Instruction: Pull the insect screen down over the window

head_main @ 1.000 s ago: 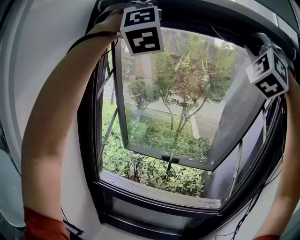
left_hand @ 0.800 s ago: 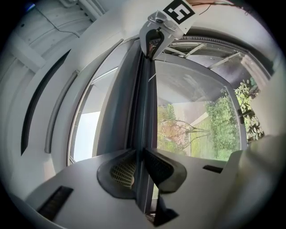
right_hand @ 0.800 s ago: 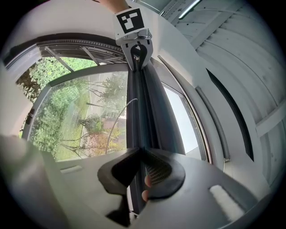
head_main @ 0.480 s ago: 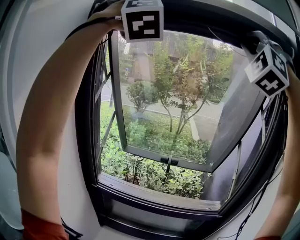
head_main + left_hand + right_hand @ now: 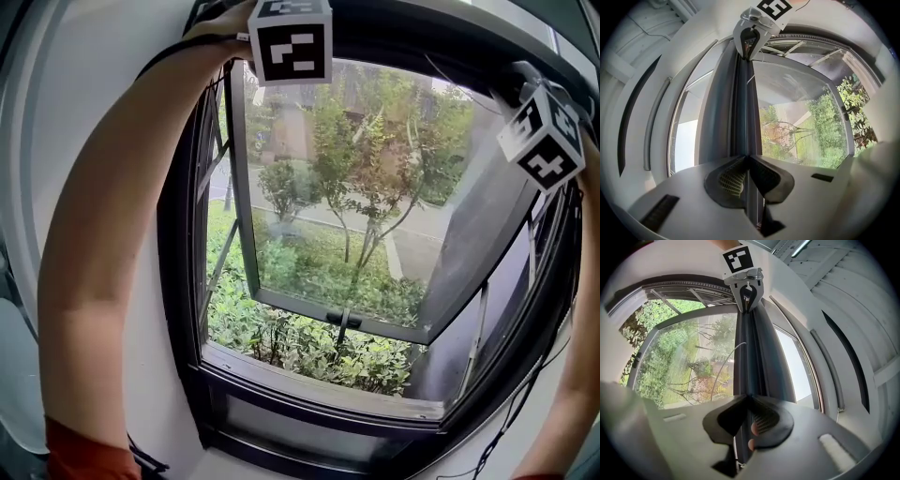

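Observation:
Both arms reach up to the top of the window frame [image 5: 422, 42]. The insect screen's dark pull bar [image 5: 743, 103] runs from one gripper to the other. My left gripper [image 5: 747, 158] is shut on one end of it. At the other end my right gripper [image 5: 749, 398] has the bar [image 5: 747, 352] pinched between its pads; its jaws have just been closing on it. Each gripper shows small at the far end of the bar in the other's view. In the head view only the marker cubes show, left [image 5: 291, 42] and right [image 5: 548, 136]. No screen mesh shows over the opening.
The glass sash [image 5: 337, 187] is tilted open outward, its handle [image 5: 342, 319] at the lower edge. The sill [image 5: 319, 380] lies below, with bushes and trees outside. White wall [image 5: 28, 141] flanks the frame on the left. Cables [image 5: 506, 422] hang at the lower right.
The left gripper's cube has tipped and sits a little higher in the head view. Both hands stay at the top of the frame.

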`<state>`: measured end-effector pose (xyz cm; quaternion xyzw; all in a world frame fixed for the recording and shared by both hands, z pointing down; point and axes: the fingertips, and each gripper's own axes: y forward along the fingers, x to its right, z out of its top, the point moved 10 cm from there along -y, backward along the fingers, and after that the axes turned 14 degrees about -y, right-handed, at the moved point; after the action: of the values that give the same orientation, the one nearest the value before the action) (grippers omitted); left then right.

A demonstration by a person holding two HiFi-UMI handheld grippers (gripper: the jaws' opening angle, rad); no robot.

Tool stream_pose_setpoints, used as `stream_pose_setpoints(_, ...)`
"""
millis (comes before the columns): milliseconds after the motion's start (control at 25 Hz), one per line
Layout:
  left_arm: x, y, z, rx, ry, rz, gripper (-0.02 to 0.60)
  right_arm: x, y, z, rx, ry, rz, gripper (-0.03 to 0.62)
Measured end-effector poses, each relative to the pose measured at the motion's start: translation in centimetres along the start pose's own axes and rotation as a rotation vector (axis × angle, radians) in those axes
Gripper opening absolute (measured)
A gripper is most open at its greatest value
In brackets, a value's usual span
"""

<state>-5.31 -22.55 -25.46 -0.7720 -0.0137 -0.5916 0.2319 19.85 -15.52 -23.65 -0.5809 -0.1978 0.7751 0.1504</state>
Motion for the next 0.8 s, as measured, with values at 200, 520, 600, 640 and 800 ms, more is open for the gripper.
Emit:
stream_pose_setpoints(200,0.5,0.1,-0.5,0.036,-0.021,0.0,0.034,-0.7,0.2,-0.3,-0.004,0.006,0.027,0.037)
stream_pose_setpoints(520,0.9,-0.3,-0.6,0.025,-0.019,0.012,0.031,-0.7,-0.4,0.2,0.0,0.0,0.02,0.034)
stream_pose_setpoints(600,1.4,-0.2,-0.7,0.033,-0.032,-0.01,0.03,-0.9,-0.6,0.3,0.008,0.005,0.017,0.034)
stream_pose_setpoints(640,1.6,-0.3,-0.8,0.033,-0.034,-0.014,0.029,-1.2,-0.6,0.2,0.01,0.009,0.026,0.034)
stream_pose_setpoints(800,2.5,-0.6,-1.0,0.033,-0.028,-0.01,0.029,-2.4,-0.9,0.1,0.021,0.003,0.052,0.032)
